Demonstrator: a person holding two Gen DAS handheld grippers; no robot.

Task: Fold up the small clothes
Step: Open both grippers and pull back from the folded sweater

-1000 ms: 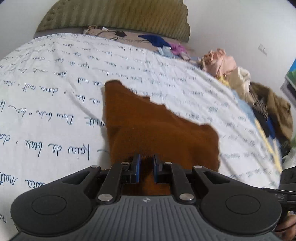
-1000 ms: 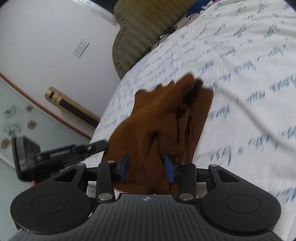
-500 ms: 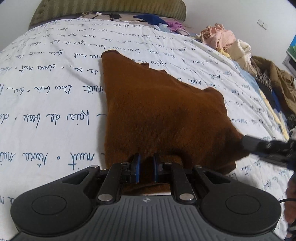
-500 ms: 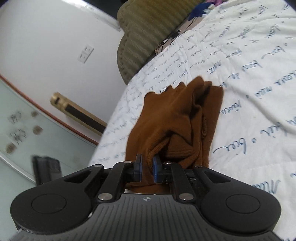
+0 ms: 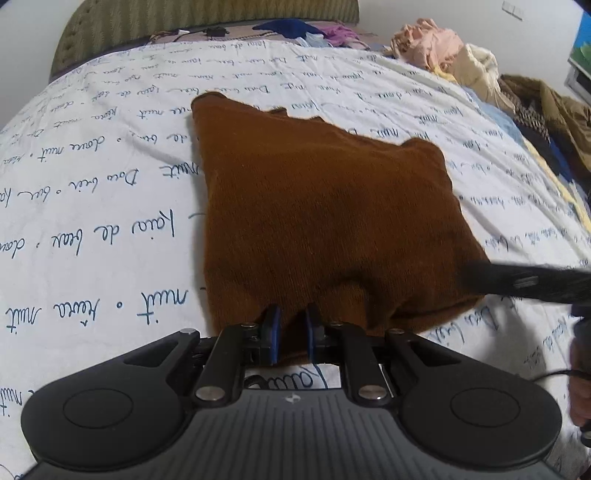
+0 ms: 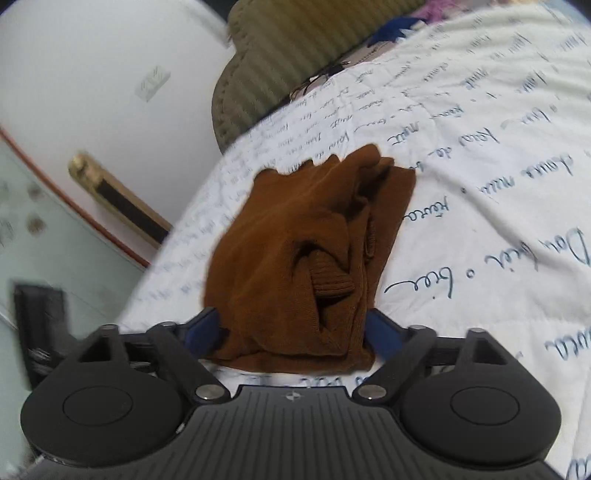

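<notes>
A brown knitted garment [image 5: 325,218] lies folded on the white bedsheet with blue handwriting [image 5: 92,192]. My left gripper [image 5: 291,334] is shut on the garment's near edge, the cloth pinched between its blue pads. In the right wrist view the same brown garment [image 6: 295,258] shows bunched folds and a ribbed cuff. My right gripper [image 6: 293,334] has its jaws opening wide; the garment's near edge lies between them, and the pads stand off its sides. A blurred finger of the right gripper [image 5: 524,282] reaches over the garment's right corner in the left wrist view.
An olive padded headboard [image 5: 184,26] stands at the bed's far end. Piled clothes [image 5: 461,55] lie along the right side of the bed, with blue and purple items [image 5: 306,31] near the headboard. A white wall with a switch [image 6: 151,83] is on the left.
My right gripper closed on the garment's edge, then its jaws spread wide and let the cloth go. The left gripper came lower and nearer the sheet, still pinching the cloth.
</notes>
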